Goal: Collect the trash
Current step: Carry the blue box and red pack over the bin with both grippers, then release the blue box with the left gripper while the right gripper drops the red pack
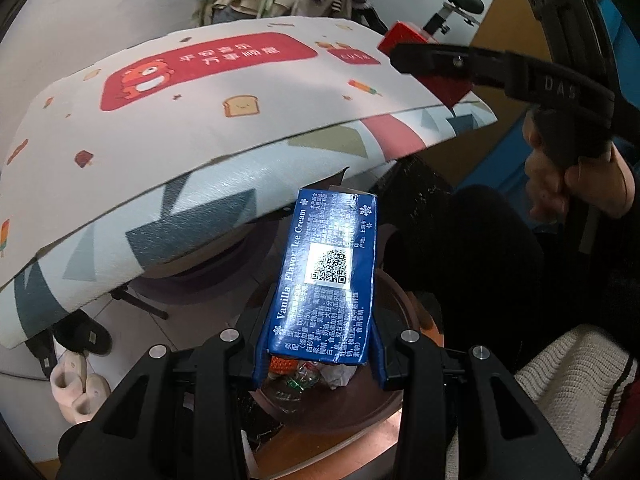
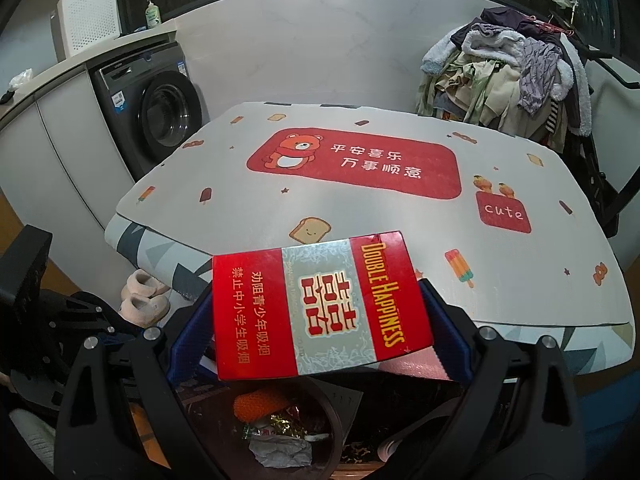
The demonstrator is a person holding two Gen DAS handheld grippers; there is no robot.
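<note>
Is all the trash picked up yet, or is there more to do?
Almost! Some trash already lies in the brown bin: crumpled wrappers and something orange. In hand: the left gripper grips a blue ice cream box right above the bin, and the right gripper holds a red cigarette box. Left to do: drop both in. The table mat shows no more trash.
</note>
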